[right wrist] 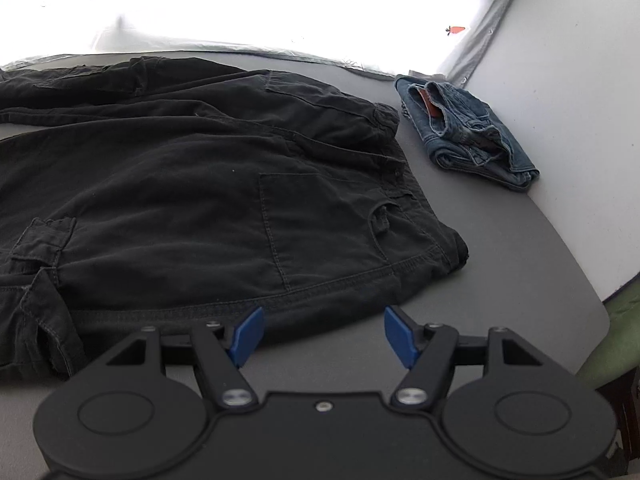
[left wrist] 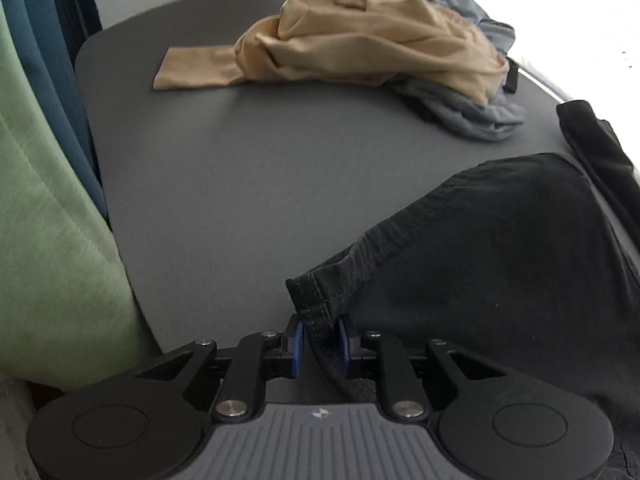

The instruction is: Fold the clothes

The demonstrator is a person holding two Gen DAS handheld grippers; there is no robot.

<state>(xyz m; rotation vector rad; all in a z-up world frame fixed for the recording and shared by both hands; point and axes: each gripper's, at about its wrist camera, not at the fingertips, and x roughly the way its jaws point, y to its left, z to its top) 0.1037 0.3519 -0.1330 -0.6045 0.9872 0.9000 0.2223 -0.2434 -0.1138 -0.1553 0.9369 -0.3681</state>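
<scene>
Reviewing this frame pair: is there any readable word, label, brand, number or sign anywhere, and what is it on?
No readable text in either view.
Left gripper: a small pale emblem on its grey ribbed body, a symbol only, no letters.
Folded jeans: a reddish-brown patch at the waistband, too small to read.
White sheet: printed orange carrot pictures, no words.
Black cargo pants: no label visible.

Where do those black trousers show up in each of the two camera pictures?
Left wrist: black trousers fill the lower right, their hem pinched in the left gripper.
Right wrist: black trousers spread across left and centre, above the open right gripper.
Shared landmark: the grey table.
</scene>
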